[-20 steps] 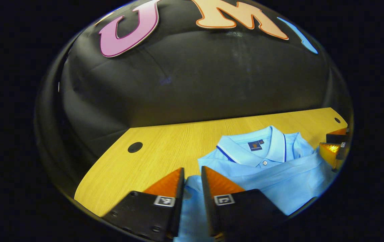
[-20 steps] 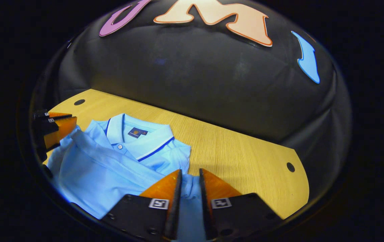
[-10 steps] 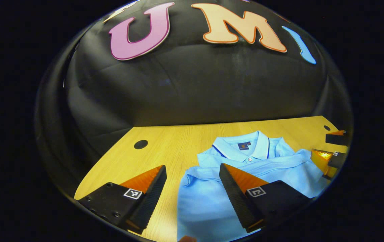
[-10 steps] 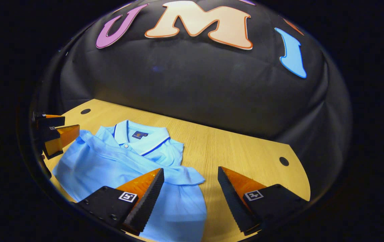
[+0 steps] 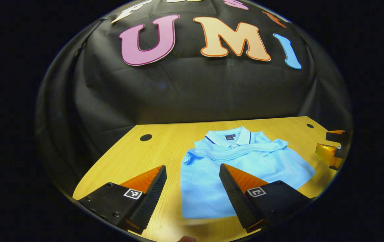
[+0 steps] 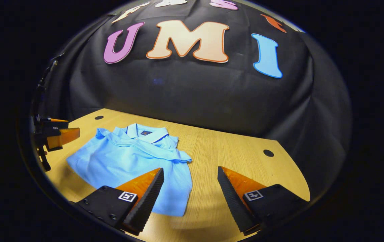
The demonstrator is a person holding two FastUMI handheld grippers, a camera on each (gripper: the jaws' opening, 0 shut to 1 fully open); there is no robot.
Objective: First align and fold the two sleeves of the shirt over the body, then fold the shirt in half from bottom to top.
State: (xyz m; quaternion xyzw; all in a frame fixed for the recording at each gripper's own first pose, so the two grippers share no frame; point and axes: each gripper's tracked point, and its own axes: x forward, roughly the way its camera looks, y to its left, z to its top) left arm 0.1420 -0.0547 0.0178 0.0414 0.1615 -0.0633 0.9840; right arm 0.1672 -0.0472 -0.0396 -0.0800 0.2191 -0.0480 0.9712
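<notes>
Both jaws gape, empty — left gripper (image 5: 192,188) and right gripper (image 6: 189,190) hover near the tabletop's (image 6: 239,158) front edge; square up the shirt (image 5: 242,168) — folded hem under collar

A: What do the tools themselves look like?

B: In the left gripper view the left gripper (image 5: 192,173) has two wedge-shaped jaws that taper to a point, each seated in a black block. Their inner faces are ridged like fine saw teeth.

A: Any markings?

B: A small square black-and-white tag sits on top of each block, and the left-hand block carries a few small round screw heads.

A: And the other one?

B: The right gripper (image 6: 190,174) in the right gripper view has the same build: pointed wedges, toothed inner faces, black blocks, a square tag on each, screws along the left-hand block.
</notes>
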